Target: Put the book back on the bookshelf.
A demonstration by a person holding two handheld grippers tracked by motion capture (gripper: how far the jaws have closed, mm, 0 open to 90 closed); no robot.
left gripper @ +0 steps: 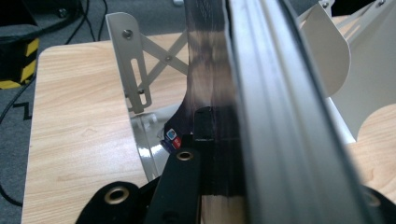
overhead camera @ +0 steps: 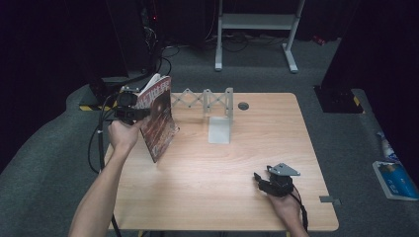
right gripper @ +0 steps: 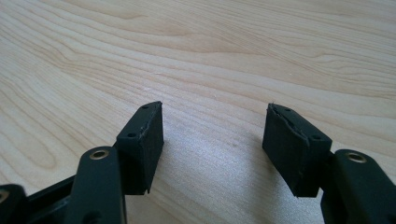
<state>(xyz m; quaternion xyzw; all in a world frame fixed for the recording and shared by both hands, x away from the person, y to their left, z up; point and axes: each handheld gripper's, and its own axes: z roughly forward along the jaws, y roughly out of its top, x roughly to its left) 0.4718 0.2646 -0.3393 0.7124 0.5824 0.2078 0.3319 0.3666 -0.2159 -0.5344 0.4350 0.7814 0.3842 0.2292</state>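
Right tongs (overhead camera: 260, 178) rested near the desk's (overhead camera: 207, 197) front edge, jaws apart, empty. Left tongs (overhead camera: 143, 114) clamped my glossy red-covered magazine (overhead camera: 159, 118), held upright beside the grey metal folding rack (overhead camera: 207, 101).

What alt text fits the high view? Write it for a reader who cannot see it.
The left gripper holds a magazine upright above the left edge of a wooden table, beside a metal expanding book rack. The right gripper rests near the table's front right, holding nothing.
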